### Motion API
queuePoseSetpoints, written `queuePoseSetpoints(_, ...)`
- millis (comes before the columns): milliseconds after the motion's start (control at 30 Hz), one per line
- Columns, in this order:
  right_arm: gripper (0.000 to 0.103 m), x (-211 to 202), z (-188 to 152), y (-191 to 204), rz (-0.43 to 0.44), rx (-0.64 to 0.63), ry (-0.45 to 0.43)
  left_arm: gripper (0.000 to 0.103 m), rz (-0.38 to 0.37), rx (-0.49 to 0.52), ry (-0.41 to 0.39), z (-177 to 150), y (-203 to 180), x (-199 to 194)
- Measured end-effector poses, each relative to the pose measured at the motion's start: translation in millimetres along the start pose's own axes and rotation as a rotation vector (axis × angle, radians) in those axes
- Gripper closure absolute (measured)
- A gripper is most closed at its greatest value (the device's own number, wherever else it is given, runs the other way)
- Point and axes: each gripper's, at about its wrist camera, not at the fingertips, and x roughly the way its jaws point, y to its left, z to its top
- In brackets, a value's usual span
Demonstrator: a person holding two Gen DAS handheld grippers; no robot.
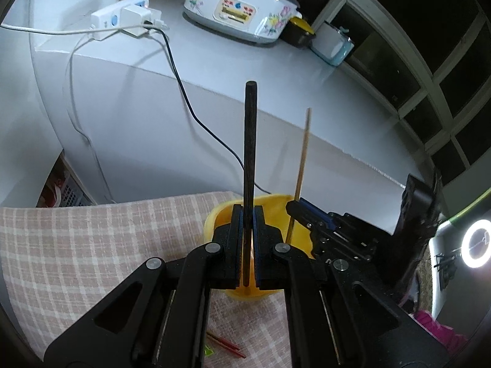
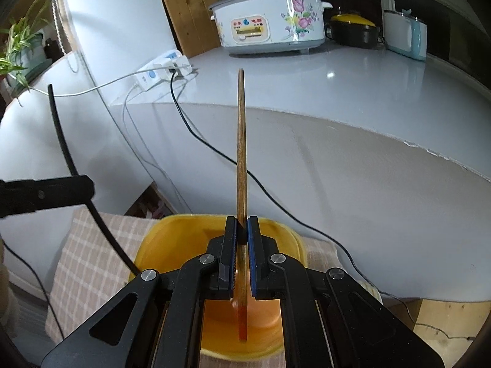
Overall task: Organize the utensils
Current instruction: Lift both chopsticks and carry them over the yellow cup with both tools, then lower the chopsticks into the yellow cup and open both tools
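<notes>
My left gripper (image 1: 248, 214) is shut on a dark chopstick (image 1: 250, 141) held upright, its lower end down in a yellow cup (image 1: 211, 224) on the checked cloth. My right gripper (image 2: 242, 225) is shut on a light wooden chopstick (image 2: 241, 141), also upright, with its lower end inside the same yellow cup (image 2: 159, 245). In the left wrist view the right gripper (image 1: 302, 211) and its wooden chopstick (image 1: 303, 150) show just right of mine. In the right wrist view the left gripper's finger (image 2: 61, 190) and dark chopstick (image 2: 59, 132) show at the left.
Red chopsticks (image 1: 227, 345) lie on the checked cloth (image 1: 92, 245) near the camera. Behind stands a white counter (image 2: 307, 86) with a floral rice cooker (image 2: 270, 21), a power strip (image 2: 162, 67) with trailing cables, a black pot and a kettle. A ring light (image 1: 477, 247) glows at right.
</notes>
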Motion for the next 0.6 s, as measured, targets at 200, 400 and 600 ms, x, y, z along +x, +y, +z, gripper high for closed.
queuePoseSetpoints(200,0.098,2,-8,4,0.011,-0.01,0.08,0.1,0.014,0.025,0.054,-10,-4,20)
queuePoseSetpoints(400,0.098,9,-15,5,0.017,0.012,0.135,0.1,0.022,0.024,0.095,-16,-1,34)
queuePoseSetpoints(600,0.098,10,-18,5,0.019,0.015,0.154,0.1,0.032,0.019,0.112,-21,3,40)
